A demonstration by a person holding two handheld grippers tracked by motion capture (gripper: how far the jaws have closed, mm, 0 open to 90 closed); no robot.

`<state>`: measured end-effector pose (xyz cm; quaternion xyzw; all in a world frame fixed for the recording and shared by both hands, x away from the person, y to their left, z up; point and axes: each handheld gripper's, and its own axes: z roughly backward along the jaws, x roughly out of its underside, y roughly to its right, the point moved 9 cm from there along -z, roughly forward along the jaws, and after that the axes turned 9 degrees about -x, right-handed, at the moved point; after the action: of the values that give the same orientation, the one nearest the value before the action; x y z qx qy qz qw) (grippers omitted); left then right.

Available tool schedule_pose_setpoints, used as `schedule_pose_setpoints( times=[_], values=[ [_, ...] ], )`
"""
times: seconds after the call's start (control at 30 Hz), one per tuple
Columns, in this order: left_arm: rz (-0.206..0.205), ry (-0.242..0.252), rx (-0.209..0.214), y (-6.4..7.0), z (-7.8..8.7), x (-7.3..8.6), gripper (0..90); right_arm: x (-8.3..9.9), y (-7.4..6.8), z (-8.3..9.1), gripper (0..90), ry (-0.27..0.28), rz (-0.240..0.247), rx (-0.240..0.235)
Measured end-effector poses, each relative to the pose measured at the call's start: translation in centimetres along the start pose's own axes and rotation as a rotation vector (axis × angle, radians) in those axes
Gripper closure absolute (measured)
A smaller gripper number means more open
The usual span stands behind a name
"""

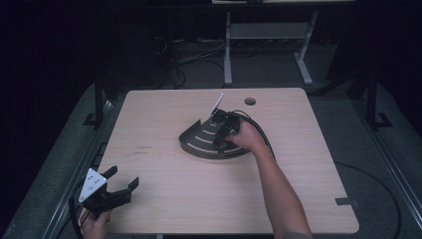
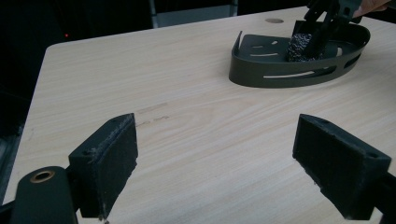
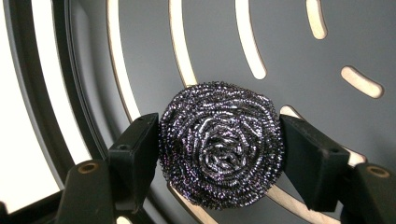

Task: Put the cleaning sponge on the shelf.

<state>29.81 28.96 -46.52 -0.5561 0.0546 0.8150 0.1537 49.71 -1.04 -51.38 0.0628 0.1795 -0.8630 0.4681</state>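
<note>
Steel-wool scouring pad (image 3: 221,148), round, coiled and silvery, sits clamped between the right gripper (image 3: 219,154)'s jaws, low over the floor of the dark grey slotted metal corner rack (image 1: 196,144) mid-table. If the springy coil is squeezed off-centre, it could pop free. The left gripper (image 2: 215,163) hovers wide apart, empty, at the near left corner of the light wooden table (image 1: 164,199).

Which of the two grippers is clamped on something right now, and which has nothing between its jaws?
The right gripper is clamped on the steel scourer, inside the dark slotted tray. The left gripper has wide-open jaws near the table's front-left corner.
</note>
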Motion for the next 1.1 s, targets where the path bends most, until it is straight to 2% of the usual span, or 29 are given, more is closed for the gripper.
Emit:
schedule_pose_setpoints(
  times=[0.17, 0.43, 0.7, 0.8, 1.1],
  values=[
    [-0.006, -0.002, 0.0, 0.1, 0.0, 0.0, 13.2, -0.1, 0.1, 0.7, 24.7, 0.033, 0.002, -0.002],
    [-0.009, -0.008, 0.004, 0.2, -0.1, 0.2, 13.3, -0.1, -0.4, 2.7, 21.7, 0.092, 0.009, -0.017],
    [-0.011, -0.005, 0.001, 0.2, 0.0, 0.1, 13.2, 0.3, -0.9, 3.6, 19.1, 0.087, 0.015, -0.018],
    [-0.027, -0.007, 0.001, 0.3, -0.1, 0.1, 13.2, 0.4, -1.0, 3.9, 18.7, 0.088, 0.014, -0.016],
    [-0.022, -0.002, 0.006, 0.3, -0.1, 0.0, 13.2, 0.7, -1.3, 4.4, 18.2, 0.085, 0.017, -0.007]
  ],
)
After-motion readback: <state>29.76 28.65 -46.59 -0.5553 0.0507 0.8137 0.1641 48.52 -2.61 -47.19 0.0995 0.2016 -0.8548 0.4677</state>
